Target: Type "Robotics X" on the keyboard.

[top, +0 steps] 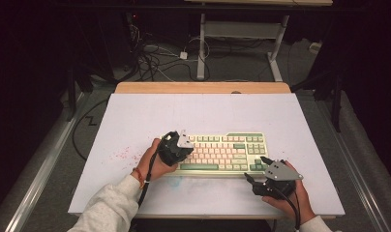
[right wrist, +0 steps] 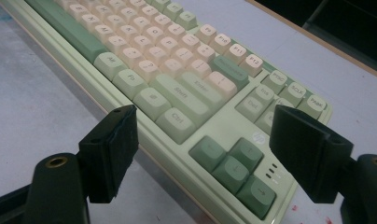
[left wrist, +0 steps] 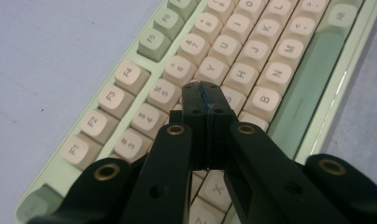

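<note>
- Keyboard: pale green case with cream and green keycaps, lying flat on the white bench, near its front edge and right of centre.
- Left gripper: jaws pressed together with nothing between them. The tip sits over the letter keys, just above the G/H area, with B and N beside it. In the high view this gripper is over the keyboard's left end.
- Right gripper: jaws wide apart, holding nothing. It sits off the keyboard's front right corner, facing the arrow keys and the Ctrl key.
</note>
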Tool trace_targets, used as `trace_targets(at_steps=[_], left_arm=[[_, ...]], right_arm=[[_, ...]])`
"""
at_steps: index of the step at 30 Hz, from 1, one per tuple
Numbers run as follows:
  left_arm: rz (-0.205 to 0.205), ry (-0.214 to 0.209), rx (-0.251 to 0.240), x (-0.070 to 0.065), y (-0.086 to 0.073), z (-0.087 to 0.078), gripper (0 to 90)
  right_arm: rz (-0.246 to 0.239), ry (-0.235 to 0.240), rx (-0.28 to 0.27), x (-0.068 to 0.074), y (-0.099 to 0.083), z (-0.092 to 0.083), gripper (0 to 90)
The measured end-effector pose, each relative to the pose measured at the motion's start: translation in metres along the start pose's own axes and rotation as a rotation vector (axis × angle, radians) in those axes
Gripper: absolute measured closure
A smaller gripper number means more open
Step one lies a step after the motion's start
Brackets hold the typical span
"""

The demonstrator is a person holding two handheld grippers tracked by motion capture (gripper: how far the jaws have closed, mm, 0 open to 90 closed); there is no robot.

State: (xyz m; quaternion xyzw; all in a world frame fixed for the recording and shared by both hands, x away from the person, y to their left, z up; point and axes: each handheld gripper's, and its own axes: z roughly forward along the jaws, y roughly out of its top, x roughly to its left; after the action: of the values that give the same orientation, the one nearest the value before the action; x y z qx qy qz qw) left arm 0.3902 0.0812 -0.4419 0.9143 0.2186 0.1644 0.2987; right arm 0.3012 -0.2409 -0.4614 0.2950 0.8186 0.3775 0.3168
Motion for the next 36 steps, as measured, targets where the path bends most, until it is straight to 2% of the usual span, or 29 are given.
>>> trace_targets(at_steps=[10, 19, 23, 27, 36], left_arm=[[-0.003, 0.02, 0.037, 0.003, 0.01, 0.013, 87.4], [0.009, 0.016, 0.047, 0.002, 0.015, 0.016, 87.4], [0.015, 0.017, 0.067, 0.0, 0.015, 0.02, 87.5], [0.03, 0.02, 0.067, -0.002, 0.017, 0.02, 87.5], [0.01, 0.025, 0.037, 0.002, 0.014, 0.012, 86.9]], right_arm=[[-0.004, 0.004, 0.007, 0.0, -0.001, 0.001, 24.0], [-0.011, 0.009, 0.013, 0.001, -0.002, 0.002, 24.1], [-0.017, 0.012, 0.022, 0.001, -0.002, 0.002, 24.1], [-0.018, 0.012, 0.022, 0.002, -0.002, 0.003, 24.1], [-0.019, 0.007, 0.018, 0.001, -0.001, 0.001, 24.1]])
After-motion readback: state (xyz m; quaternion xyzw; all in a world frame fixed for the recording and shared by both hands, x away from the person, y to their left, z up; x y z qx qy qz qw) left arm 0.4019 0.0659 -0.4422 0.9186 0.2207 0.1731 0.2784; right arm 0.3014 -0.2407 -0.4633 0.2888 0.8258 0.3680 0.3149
